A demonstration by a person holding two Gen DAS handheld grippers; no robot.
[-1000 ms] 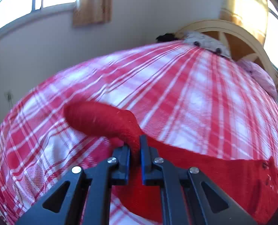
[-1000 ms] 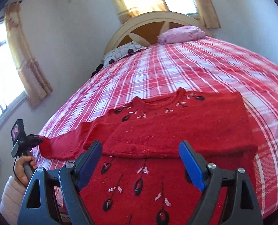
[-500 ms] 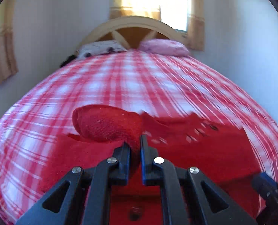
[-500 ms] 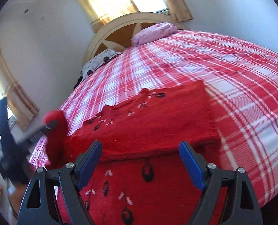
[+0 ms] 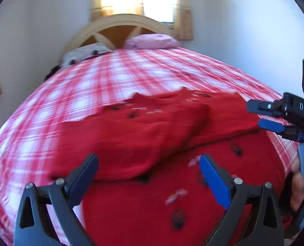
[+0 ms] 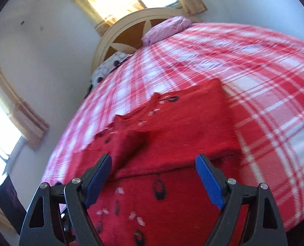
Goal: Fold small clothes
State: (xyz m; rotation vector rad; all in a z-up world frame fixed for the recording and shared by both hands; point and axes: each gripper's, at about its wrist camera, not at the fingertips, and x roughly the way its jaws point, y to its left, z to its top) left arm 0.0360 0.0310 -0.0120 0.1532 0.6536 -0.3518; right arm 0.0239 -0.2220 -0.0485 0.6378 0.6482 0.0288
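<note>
Left wrist view. The left gripper [image 5: 147, 171] stands wide, its jaws having just been opening; nothing lies between them, and the sleeve [image 5: 135, 137] it carried now rests folded across the chest of the sweater [image 5: 156, 203]. The sleeve lies slanting from the left shoulder toward the middle, judged so placed to narrow the garment to its body width. The sweater lies flat on the bed [image 5: 115, 78], front up, collar toward the far headboard [image 5: 121, 23]. At the right edge the right gripper [image 5: 263, 115] enters from the side, held by a hand [image 5: 298, 186], hovering at the right border of the sweater where the other sleeve is already turned in. Much bare plaid cover lies left of and beyond the sweater.

Right wrist view. The right gripper [image 6: 154, 170] is wide and empty, poised above the lower edge of the folded sleeves. The sweater [image 6: 172, 147] shows a straight folded edge on the right and a ridge across the middle; the hem part lies near, under the gripper. The bed [image 6: 254, 65] is free to the right and far toward the pillow [image 6: 166, 27], so there is room for a lengthwise fold; the near bed edge is close, so little slack exists nearward.
</note>
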